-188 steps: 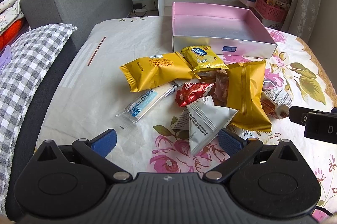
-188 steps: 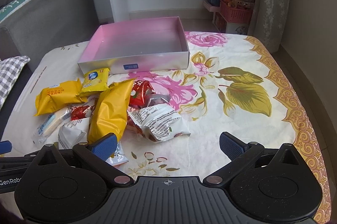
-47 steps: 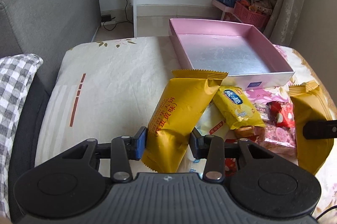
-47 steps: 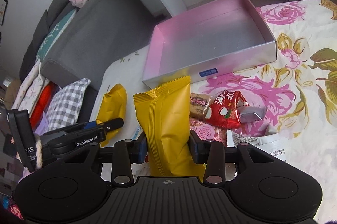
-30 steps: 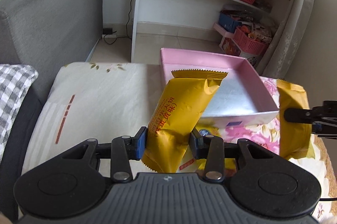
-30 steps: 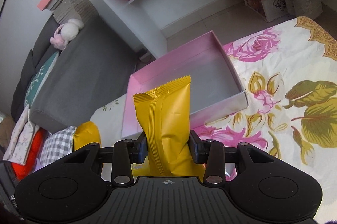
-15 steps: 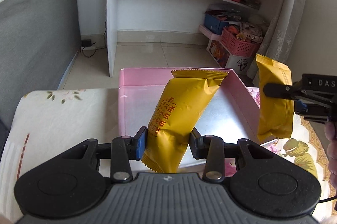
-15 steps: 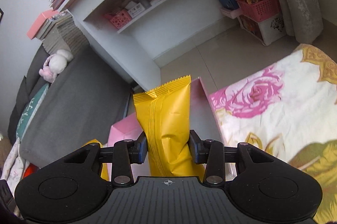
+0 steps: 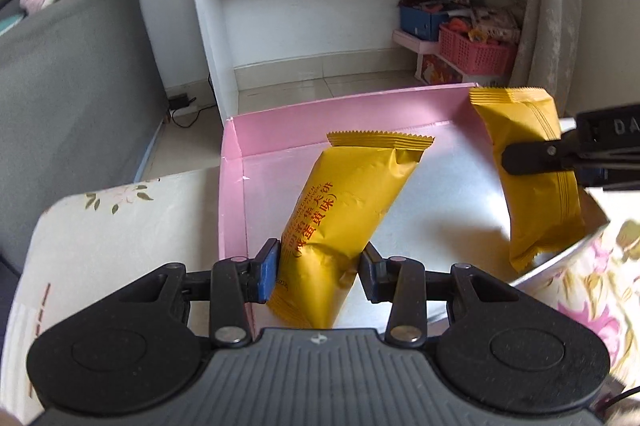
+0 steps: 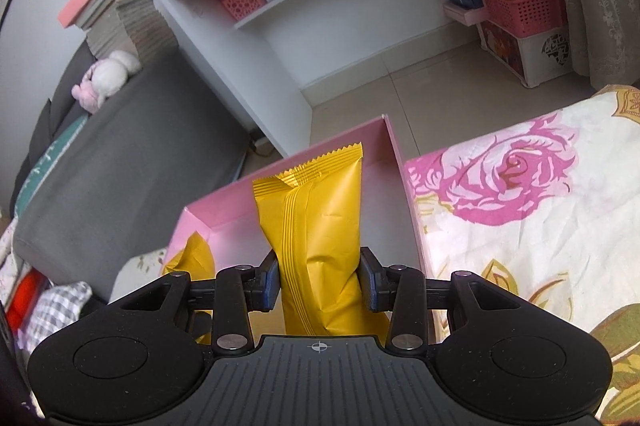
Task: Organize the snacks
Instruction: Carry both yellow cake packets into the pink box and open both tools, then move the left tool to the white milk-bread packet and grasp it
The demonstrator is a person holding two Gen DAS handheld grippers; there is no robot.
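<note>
A white shelf unit [image 9: 320, 6] with pink baskets stands behind a table draped in a rose-print cloth [image 10: 520, 226], where an open pink box [image 9: 232, 186] with a silvery floor sits. The left gripper [image 9: 318, 266] is clamped on a printed yellow packet [image 9: 348, 210], glossy with red lettering and a crimped top, its long axis tilted toward the box's far right corner, held over the box's left side. The right gripper [image 10: 318, 278] pinches a plain yellow packet [image 10: 316, 226] bearing a ribbed seam, standing almost upright, crimped end up, near the box's right wall.
</note>
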